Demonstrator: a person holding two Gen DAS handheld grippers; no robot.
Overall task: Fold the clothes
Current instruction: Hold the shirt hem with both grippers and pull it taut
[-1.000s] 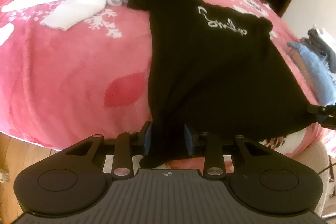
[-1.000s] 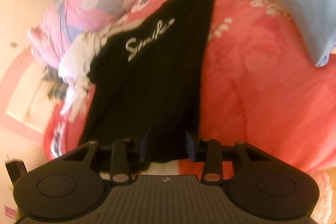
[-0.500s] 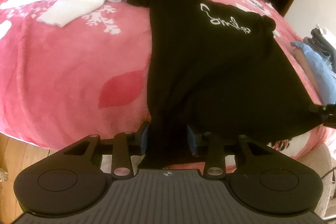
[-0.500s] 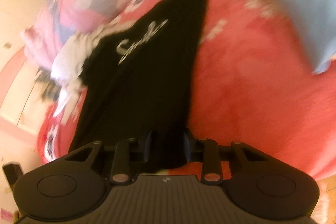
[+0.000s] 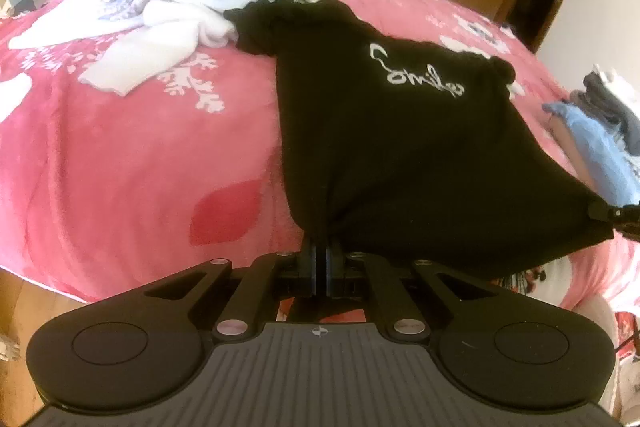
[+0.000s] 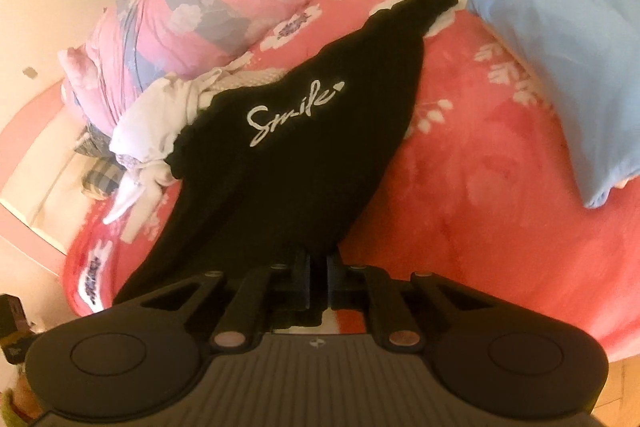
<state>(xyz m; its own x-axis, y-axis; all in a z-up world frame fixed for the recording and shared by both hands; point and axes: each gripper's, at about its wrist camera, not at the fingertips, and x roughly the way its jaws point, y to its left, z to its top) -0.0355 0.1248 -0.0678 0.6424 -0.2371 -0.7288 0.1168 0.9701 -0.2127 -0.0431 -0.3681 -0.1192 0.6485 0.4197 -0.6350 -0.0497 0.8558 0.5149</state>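
Black shirt (image 5: pixel 400 155) hem is hiding my pads; left gripper (image 5: pixel 319 259) and right gripper (image 6: pixel 318 267), jaws just closing, are pinching it.

left of the black shirt (image 5: pixel 400 147) the pink bed cover (image 5: pixel 140 167) lies bare and open, up to the heap of white clothes (image 5: pixel 168 11) that touches the shirt's far corner. right of the shirt, a wide bare strip of cover (image 6: pixel 480 179) runs between it and the folded blue cloth (image 6: pixel 568 59). the pink pillow (image 6: pixel 200 19) blocks the far left, just behind the white heap (image 6: pixel 156 123).
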